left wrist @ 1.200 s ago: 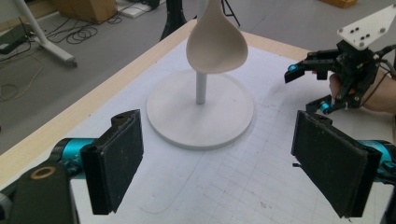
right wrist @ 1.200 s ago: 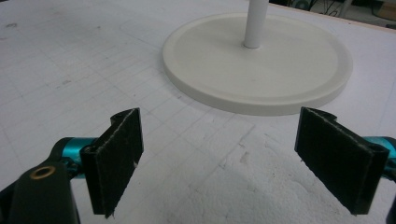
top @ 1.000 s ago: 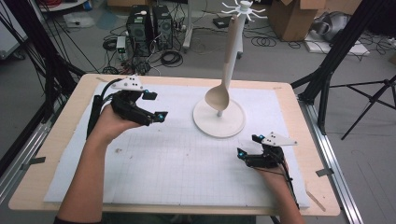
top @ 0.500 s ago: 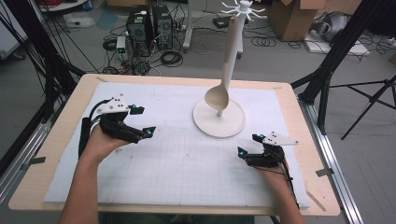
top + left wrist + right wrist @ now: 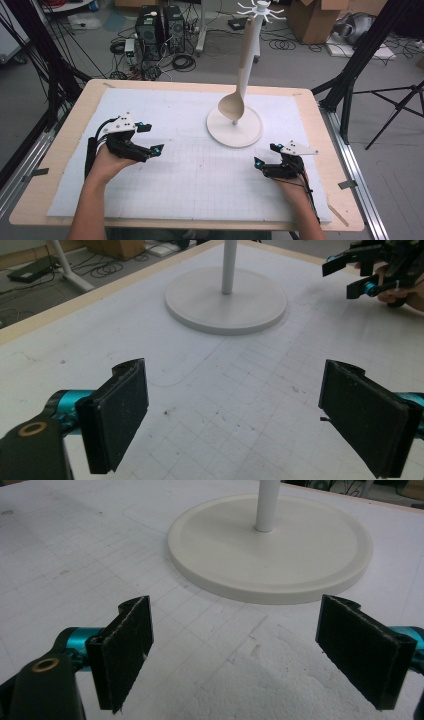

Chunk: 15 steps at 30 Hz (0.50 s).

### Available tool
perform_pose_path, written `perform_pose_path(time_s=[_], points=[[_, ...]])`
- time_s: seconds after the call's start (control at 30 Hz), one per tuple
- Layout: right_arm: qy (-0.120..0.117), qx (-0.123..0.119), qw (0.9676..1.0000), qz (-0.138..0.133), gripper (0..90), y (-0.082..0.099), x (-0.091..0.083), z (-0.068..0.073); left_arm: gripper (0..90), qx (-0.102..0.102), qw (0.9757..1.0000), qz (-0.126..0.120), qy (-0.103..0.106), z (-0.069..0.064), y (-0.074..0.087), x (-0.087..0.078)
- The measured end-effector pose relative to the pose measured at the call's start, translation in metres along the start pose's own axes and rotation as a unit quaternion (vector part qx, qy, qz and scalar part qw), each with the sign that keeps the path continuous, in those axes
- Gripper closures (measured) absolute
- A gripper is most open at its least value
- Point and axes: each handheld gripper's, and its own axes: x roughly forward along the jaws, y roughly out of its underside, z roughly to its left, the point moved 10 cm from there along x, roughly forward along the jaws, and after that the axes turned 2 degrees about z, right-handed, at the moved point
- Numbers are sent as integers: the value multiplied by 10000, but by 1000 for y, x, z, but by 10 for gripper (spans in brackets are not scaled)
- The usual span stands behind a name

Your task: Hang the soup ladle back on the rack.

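A white stand with a round base (image 5: 251, 134) and a tall pole topped by hooks (image 5: 260, 8) rises at the middle back of the mat. A pale wooden spoon (image 5: 232, 106) hangs along the pole, bowl down just above the base. My left gripper (image 5: 154, 138) rests at the left of the mat, open and holding nothing, pointing toward the stand. On the right, my right gripper (image 5: 264, 155) is open too, just in front of the base. The left gripper view shows its wide jaws (image 5: 240, 410), the base (image 5: 200, 310) and the right gripper (image 5: 352, 275). The right gripper view has its jaws (image 5: 240, 650) facing the base (image 5: 310, 565).
A white gridded mat (image 5: 200, 175) covers the wooden table (image 5: 65, 145). Black frame legs (image 5: 350, 75) stand at both sides. Computer towers (image 5: 155, 27), cables and cardboard boxes (image 5: 315, 20) lie on the floor behind the table.
My left gripper has drawn back toward the near left and come down onto the mat. The right gripper, stand and spoon have not moved.
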Motion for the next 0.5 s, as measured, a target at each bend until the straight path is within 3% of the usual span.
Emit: perform_pose_path(time_s=[0.23,0.5], points=[[36,-102,9999,3,144,0,0,0,129,-38,10000,-44,37,-6,0,3],[-6,-35,10000,-27,144,-2,-2,2,129,-26,10000,60,46,-9,3,7]])
